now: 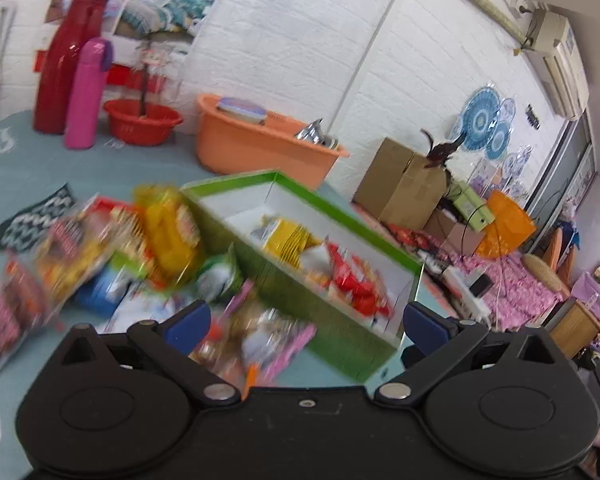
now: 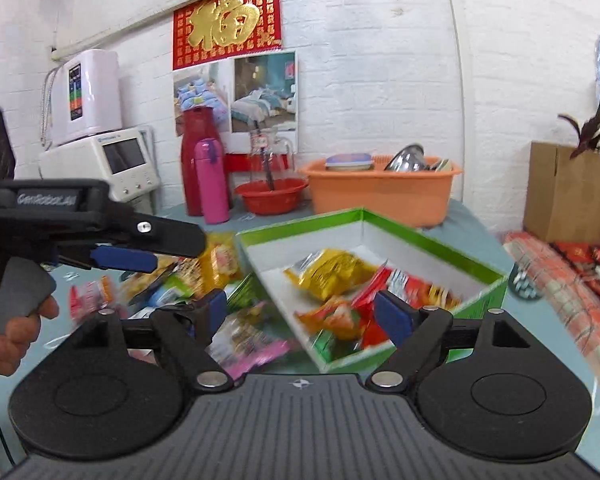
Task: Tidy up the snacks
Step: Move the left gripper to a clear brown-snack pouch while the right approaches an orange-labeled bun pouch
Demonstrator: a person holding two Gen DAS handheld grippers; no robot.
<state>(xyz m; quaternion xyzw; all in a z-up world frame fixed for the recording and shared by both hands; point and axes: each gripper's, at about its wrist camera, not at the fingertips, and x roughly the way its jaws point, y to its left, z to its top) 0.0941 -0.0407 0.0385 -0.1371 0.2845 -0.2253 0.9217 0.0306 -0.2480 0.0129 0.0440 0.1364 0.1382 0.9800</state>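
Observation:
A green box [image 1: 336, 328] [image 2: 476, 268] with a white inside stands on the table and holds yellow packets [image 1: 288, 240] [image 2: 332, 268] and red packets [image 1: 356, 276] [image 2: 376, 312]. To its left lies a blurred pile of loose snack packets [image 1: 112, 244] [image 2: 204, 268]. My left gripper [image 1: 306, 322] is open and empty, above the box's near left wall and a pink packet [image 1: 272, 344]. It shows side-on at the left in the right wrist view, left gripper [image 2: 148, 256]. My right gripper [image 2: 300, 312] is wide open and empty, over the box's near corner.
An orange tub [image 1: 260, 148] [image 2: 380, 196], a red bowl [image 1: 142, 122] [image 2: 270, 196], a pink bottle [image 1: 86, 96] [image 2: 212, 180] and a red flask [image 1: 62, 64] [image 2: 192, 160] stand at the back. A cardboard box [image 1: 400, 184] [image 2: 564, 188] stands right. A hand [image 2: 16, 332] holds the left gripper's grip.

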